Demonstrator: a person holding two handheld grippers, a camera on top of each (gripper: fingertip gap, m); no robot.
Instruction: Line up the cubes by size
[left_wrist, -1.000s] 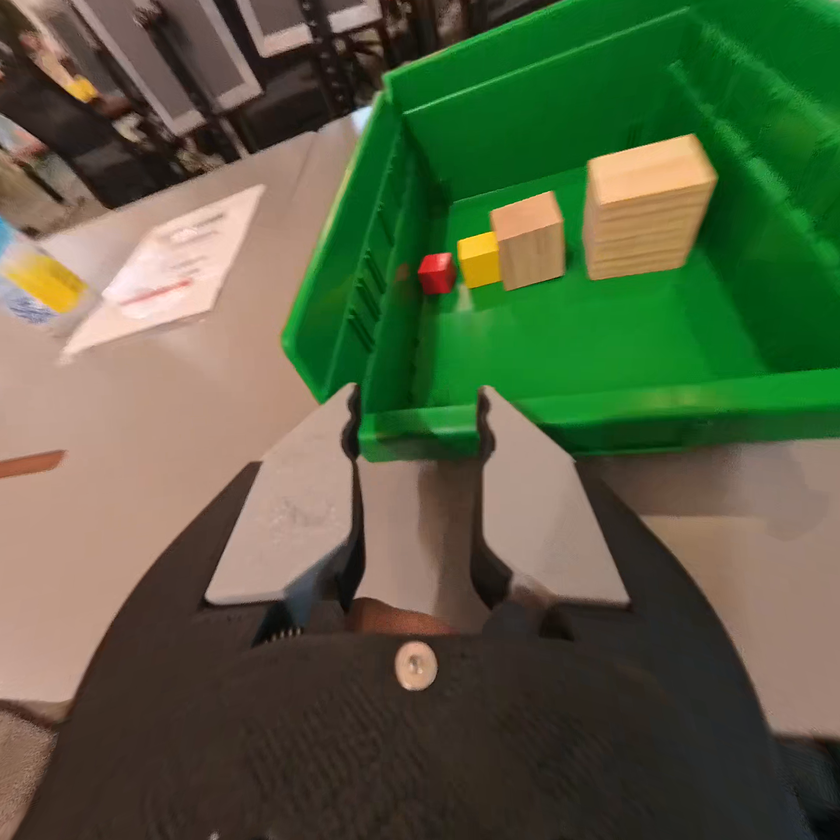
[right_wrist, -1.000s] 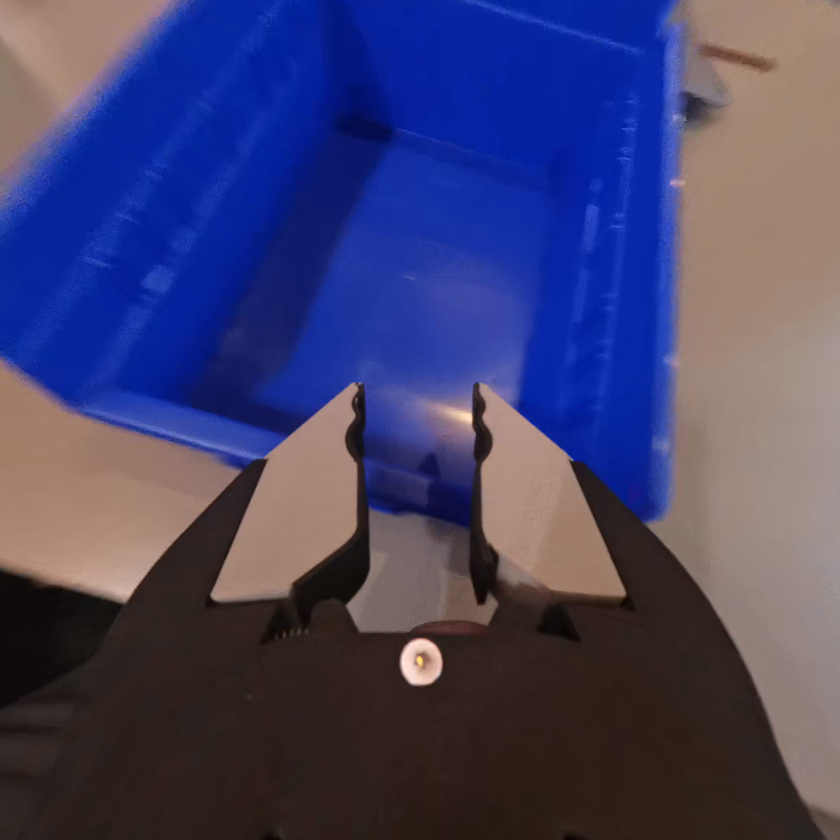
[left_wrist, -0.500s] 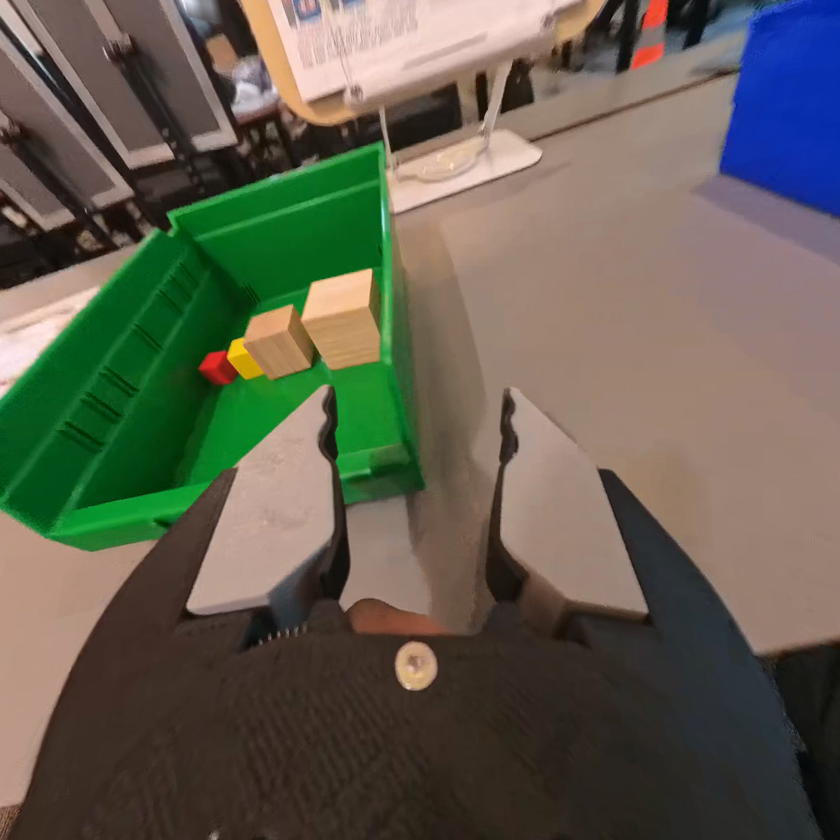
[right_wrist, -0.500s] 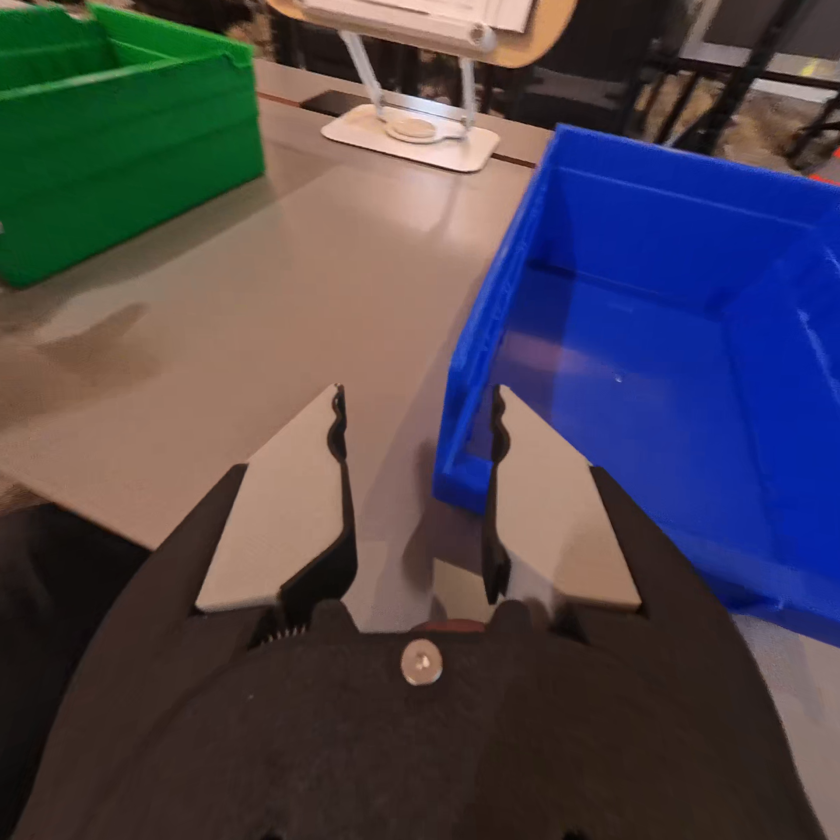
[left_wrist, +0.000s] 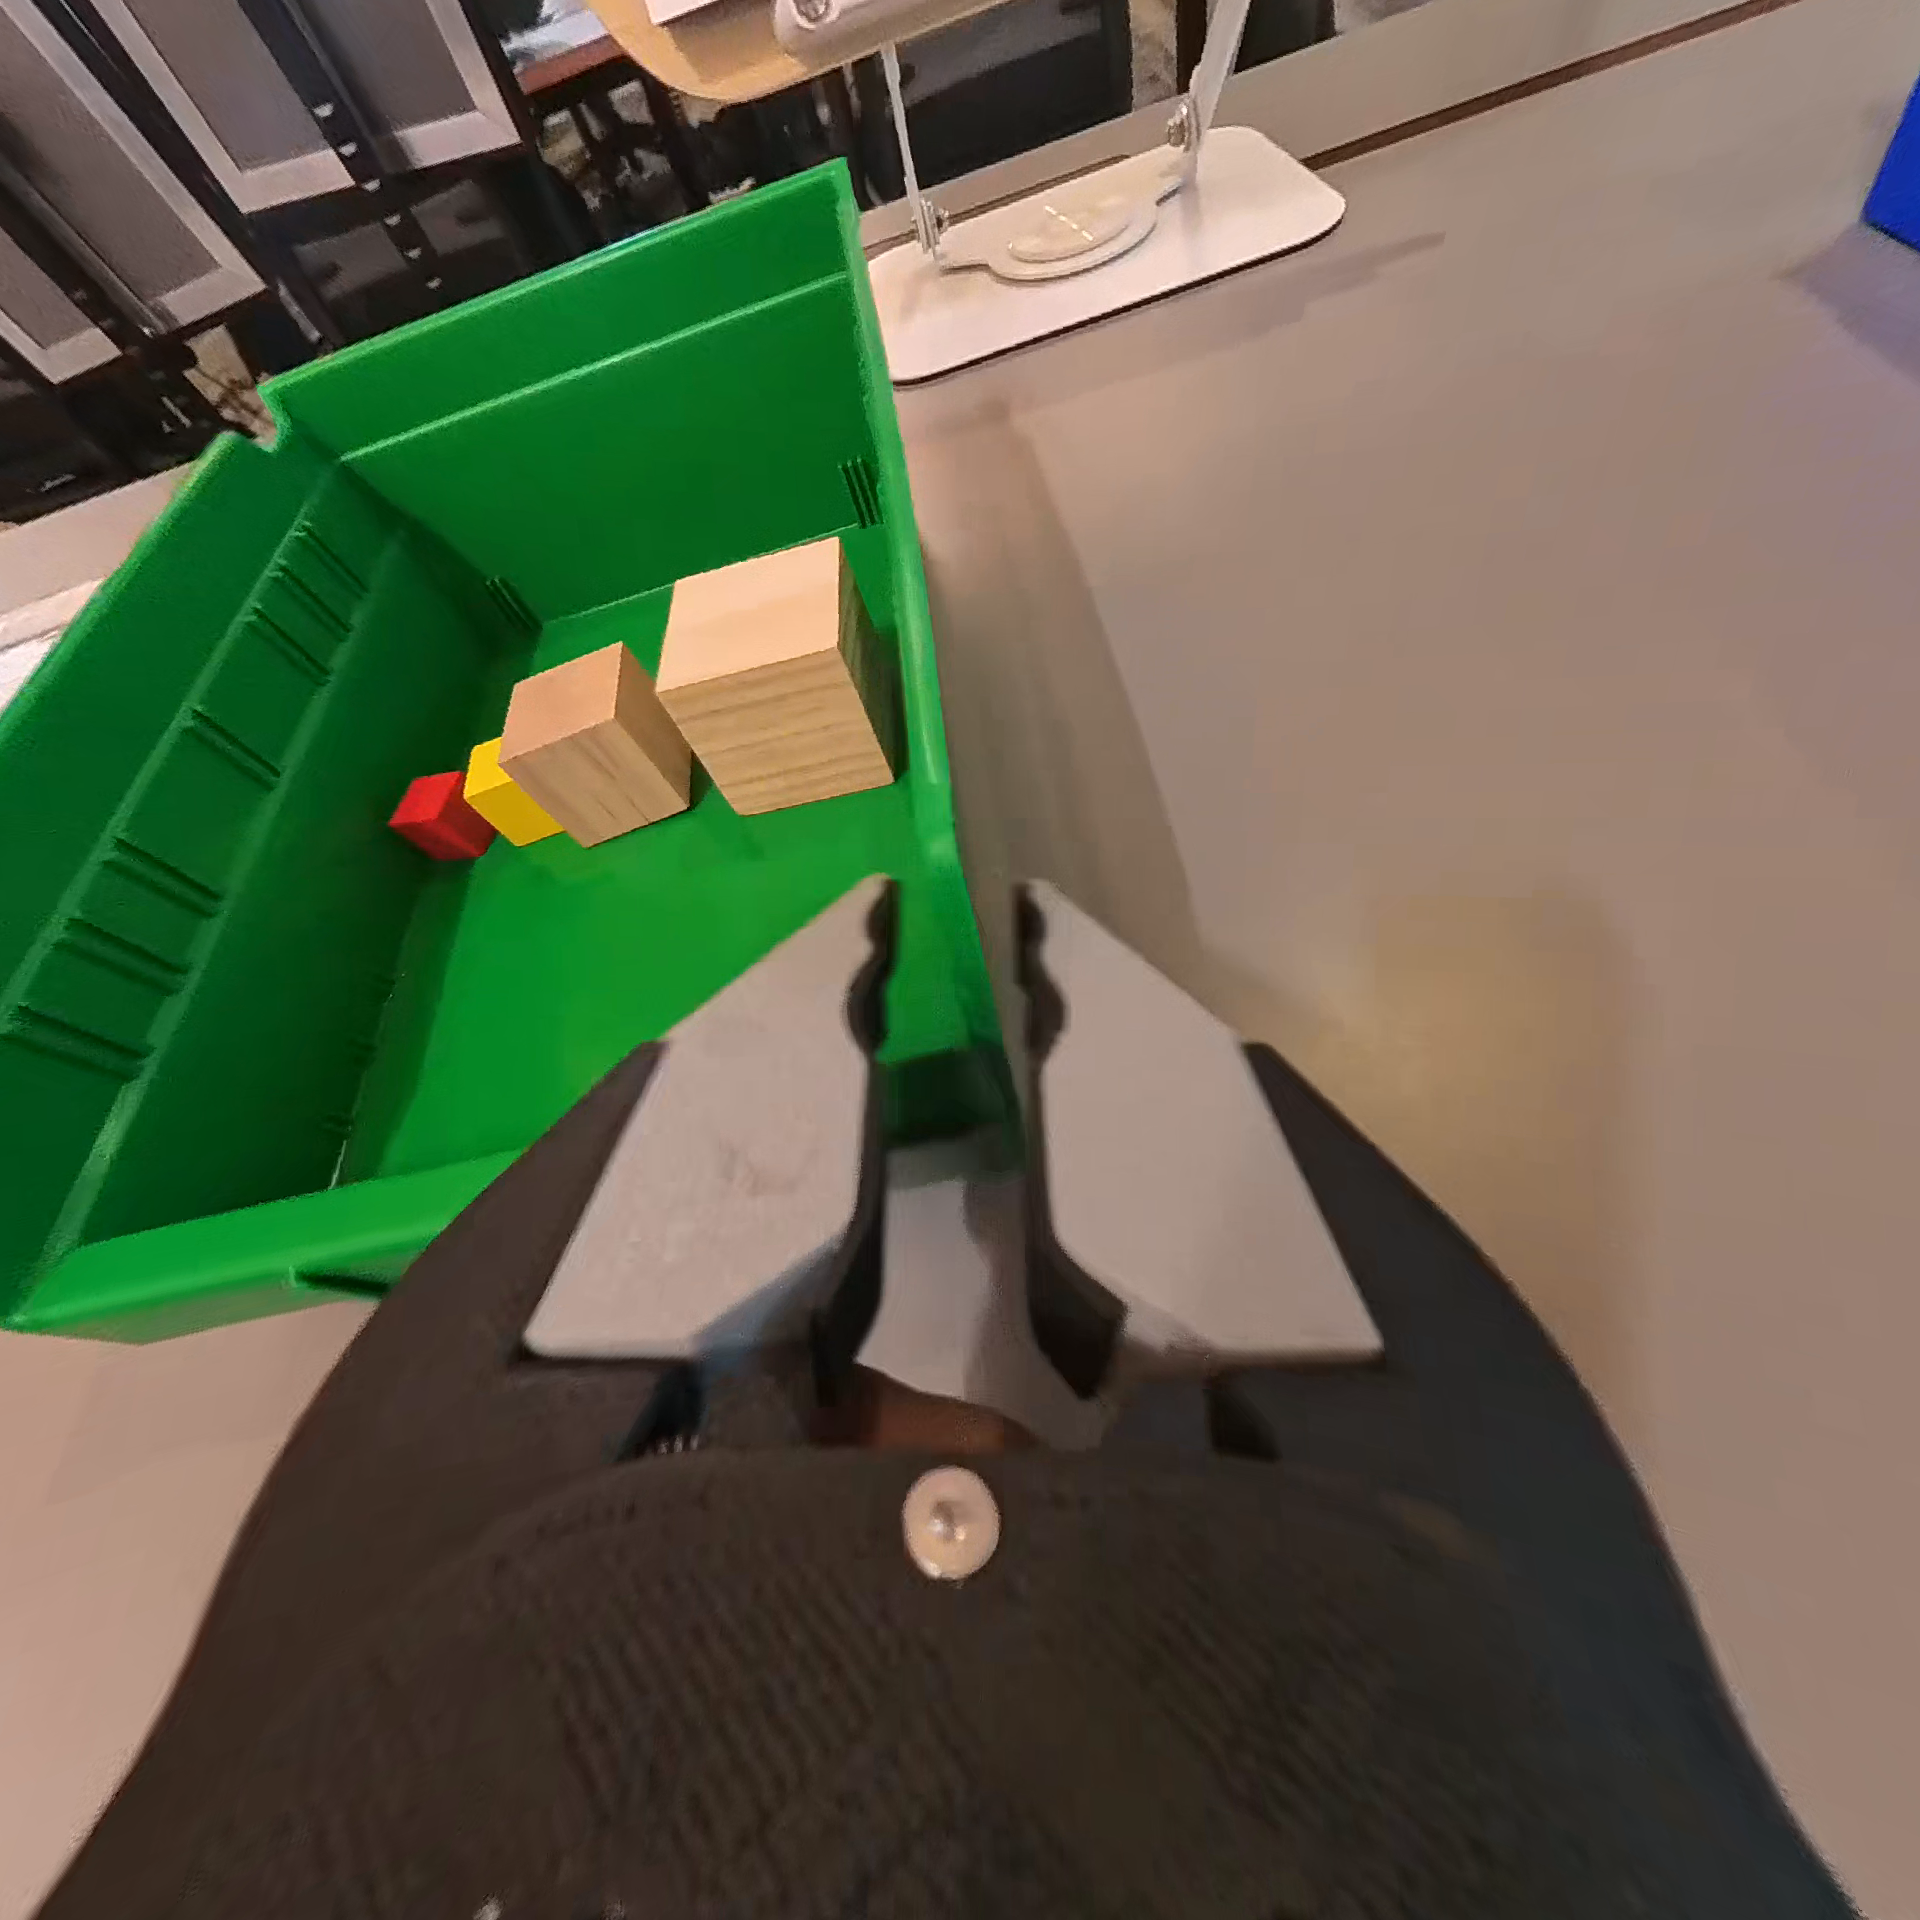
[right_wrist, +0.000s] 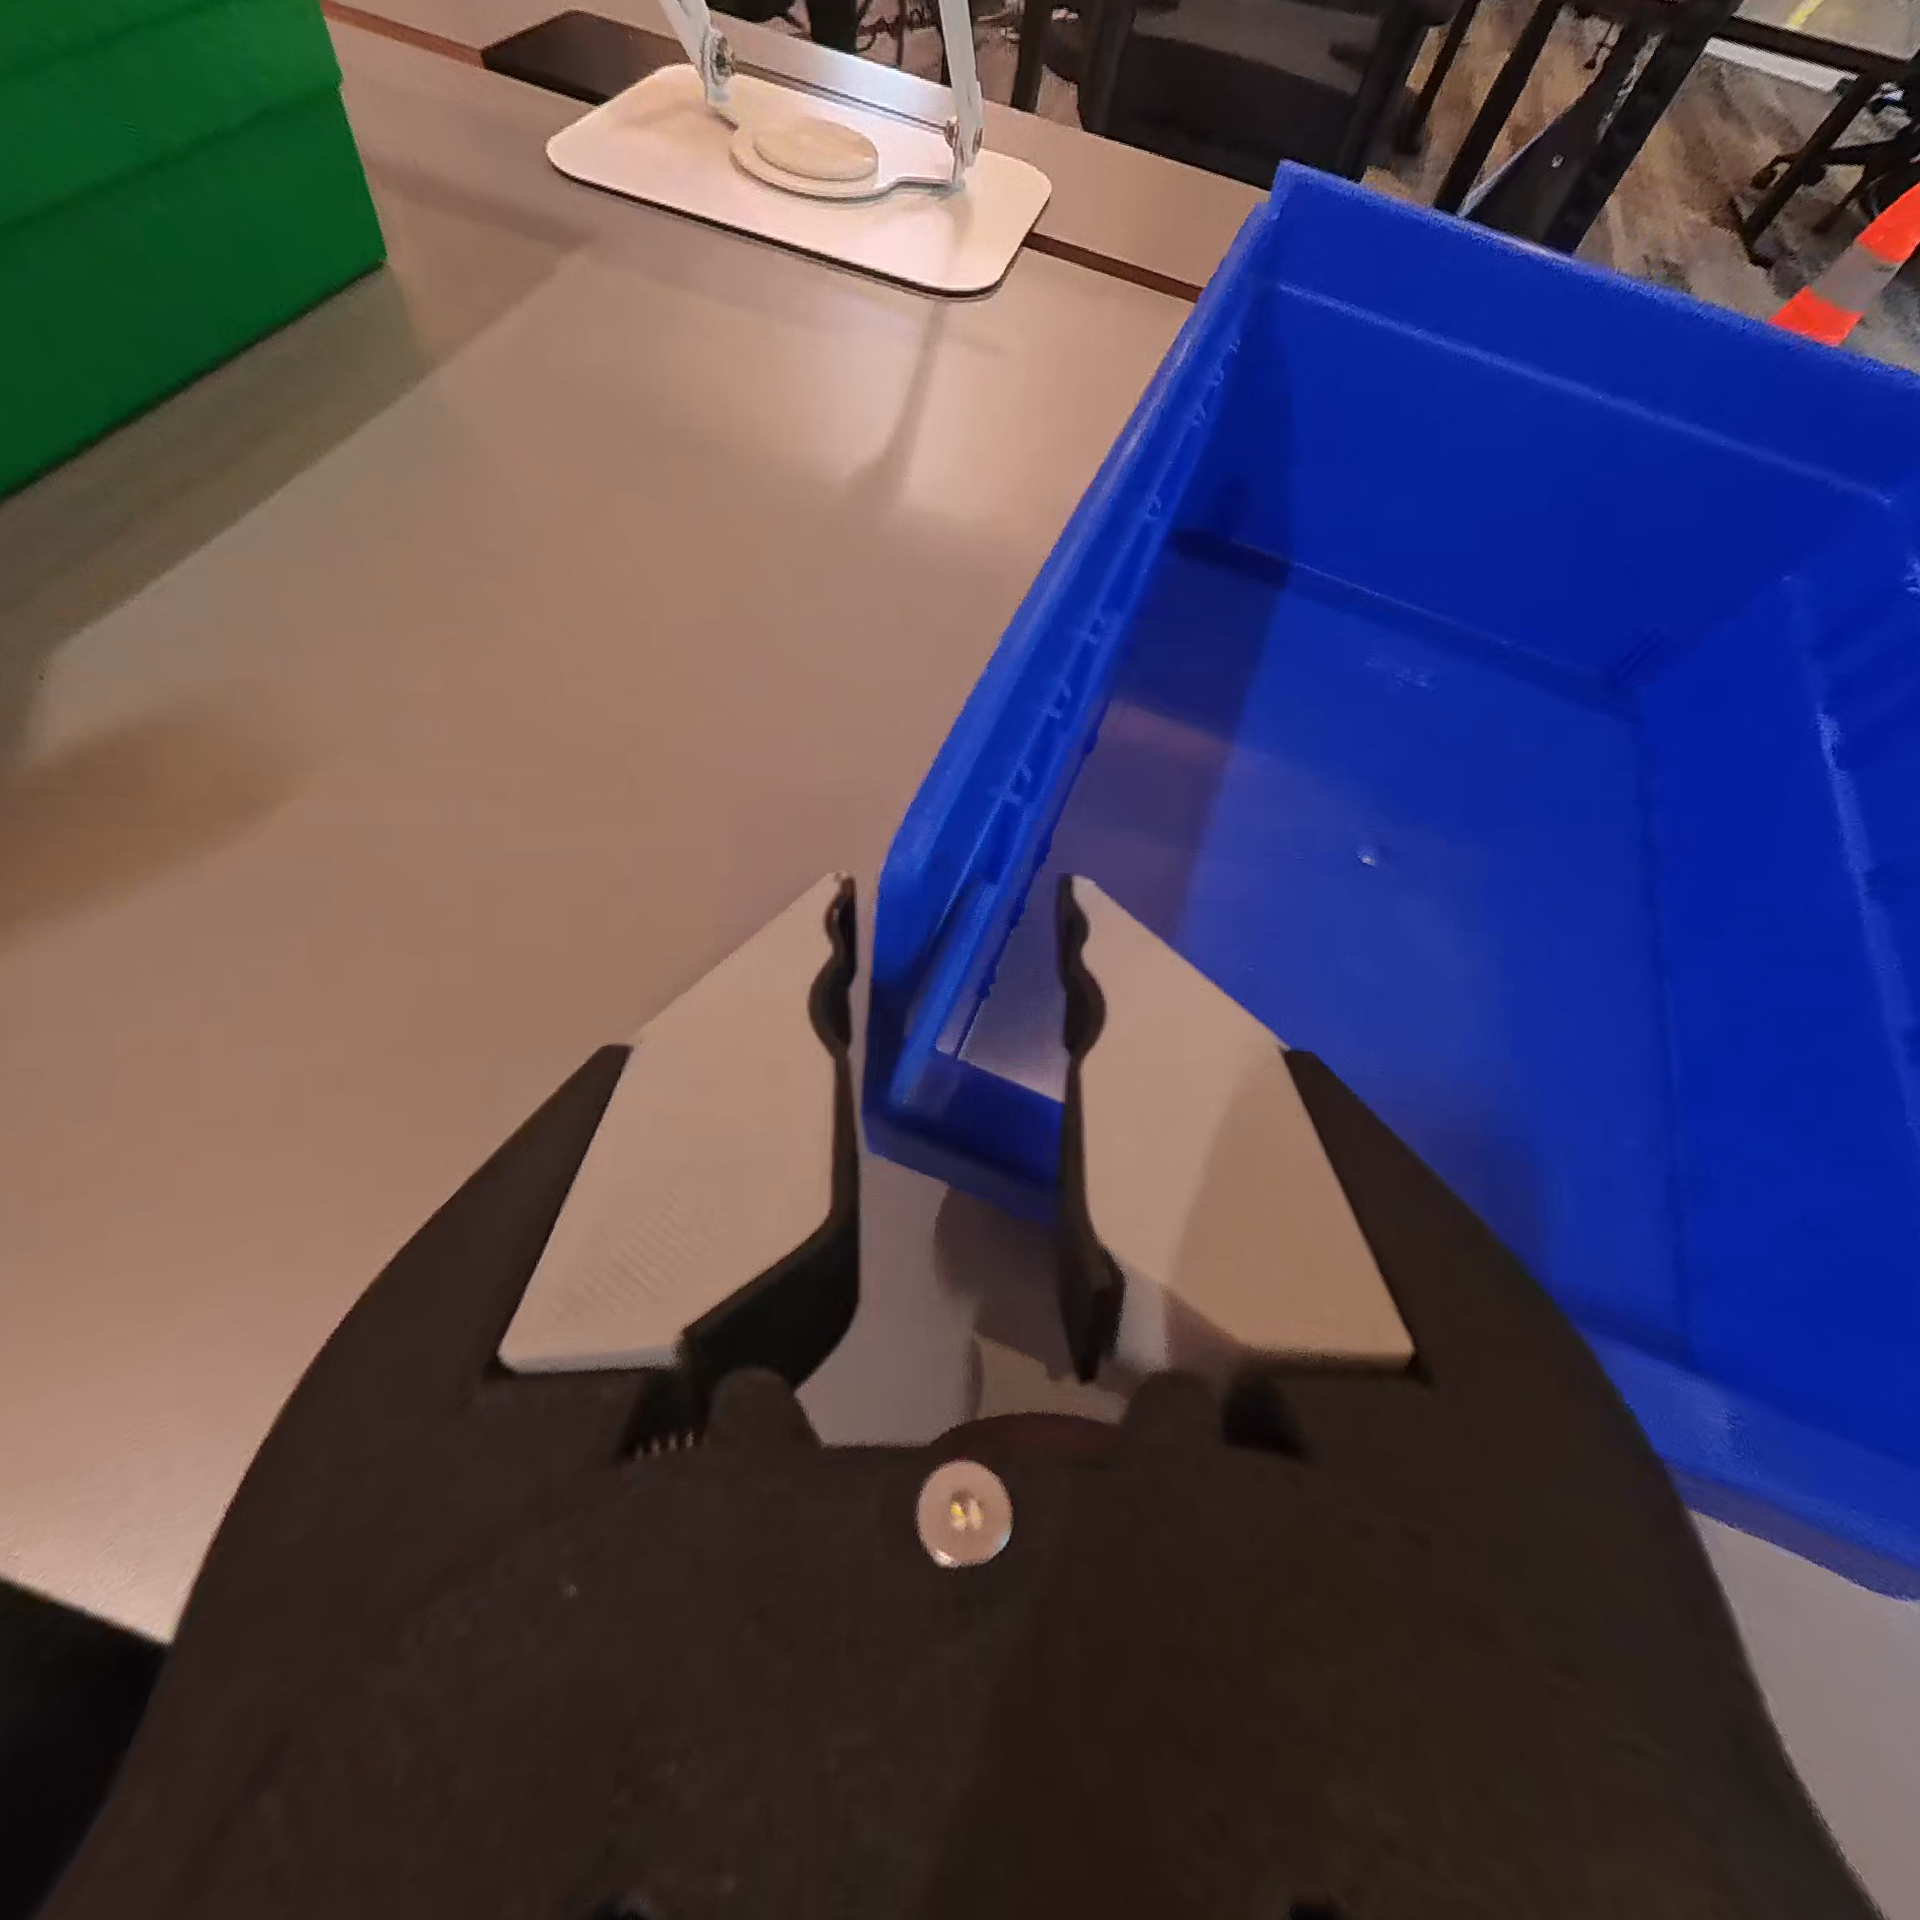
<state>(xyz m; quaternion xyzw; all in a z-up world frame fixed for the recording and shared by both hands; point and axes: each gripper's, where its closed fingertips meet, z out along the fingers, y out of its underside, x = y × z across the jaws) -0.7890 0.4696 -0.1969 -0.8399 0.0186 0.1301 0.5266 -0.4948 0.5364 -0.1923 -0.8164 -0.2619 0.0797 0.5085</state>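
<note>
Four cubes stand in a row inside the green bin (left_wrist: 623, 468). From left to right they are a small red cube (left_wrist: 436, 816), a yellow cube (left_wrist: 504, 800), a medium wooden cube (left_wrist: 592, 748) and a large wooden cube (left_wrist: 774, 686). My left gripper (left_wrist: 954, 904) straddles the bin's right wall near its front corner, one finger inside and one outside, jaws narrowed onto the wall. My right gripper (right_wrist: 956, 894) straddles the left wall of an empty blue bin (right_wrist: 1455, 416) at its near corner. A gap still shows beside its inner finger.
A white stand base (left_wrist: 1122, 239) sits at the far table edge between the bins; it also shows in the right wrist view (right_wrist: 810, 177). The green bin's side (right_wrist: 156, 208) shows at far left there. Grey tabletop (right_wrist: 520, 623) lies between the bins.
Both grippers moved forward to their bins' near corners and now straddle the walls. Both jaw gaps have narrowed, the left one more. The cubes have not moved.
</note>
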